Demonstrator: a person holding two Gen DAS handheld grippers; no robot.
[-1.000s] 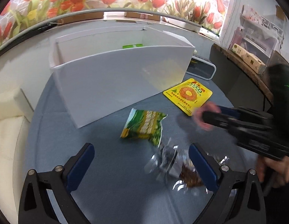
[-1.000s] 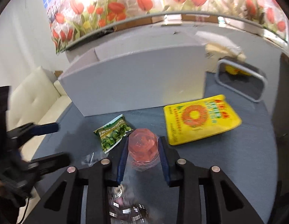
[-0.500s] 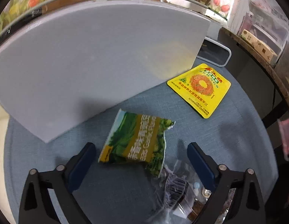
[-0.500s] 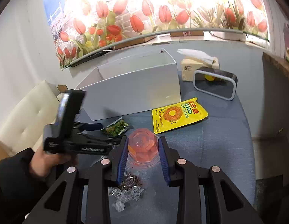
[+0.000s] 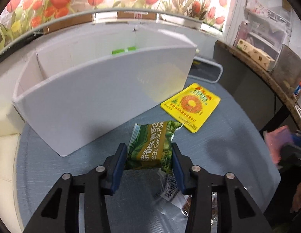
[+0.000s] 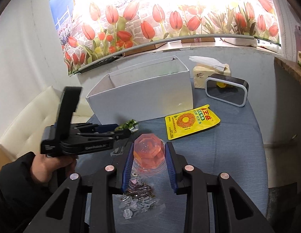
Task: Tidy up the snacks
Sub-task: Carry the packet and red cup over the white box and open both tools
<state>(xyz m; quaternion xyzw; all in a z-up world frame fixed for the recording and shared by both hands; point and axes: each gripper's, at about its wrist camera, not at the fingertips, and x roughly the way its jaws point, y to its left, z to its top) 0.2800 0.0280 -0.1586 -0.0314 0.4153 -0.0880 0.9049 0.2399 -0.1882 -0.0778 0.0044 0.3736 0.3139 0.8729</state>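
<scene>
So, at that moment my left hand-held gripper (image 5: 149, 155) was clamped on the green pea packet (image 5: 153, 146), pads pinching its two long edges near the bottom end. The packet's long axis ran straight out along the fingers, its torn top corner pointing away toward the yellow pouch (image 5: 191, 105). The white box (image 5: 103, 104) sat ahead and to the left of the packet, near but apart, its long wall running across my view from near-left to far-right. I judged the packet needed to go up and forward-left over that wall; a small green item was already visible inside the box at the back. My right hand-held gripper (image 6: 149, 160) was closed around the pink jelly cup (image 6: 149, 153), held above the table (image 6: 228, 155) with the cup's faceted base facing the camera, so its axis pointed roughly along the fingers toward the box. From the right view the box lay straight ahead, open top visible, and the left gripper was closer to it than the right one. The yellow pouch lay flat just beside the box's right front corner, long axis angled across the table. A clear wrapper bag (image 6: 138, 198) with dark snacks lay on the table under the right gripper. I couldn't tell whether the packet was fully clear of the table.
</scene>
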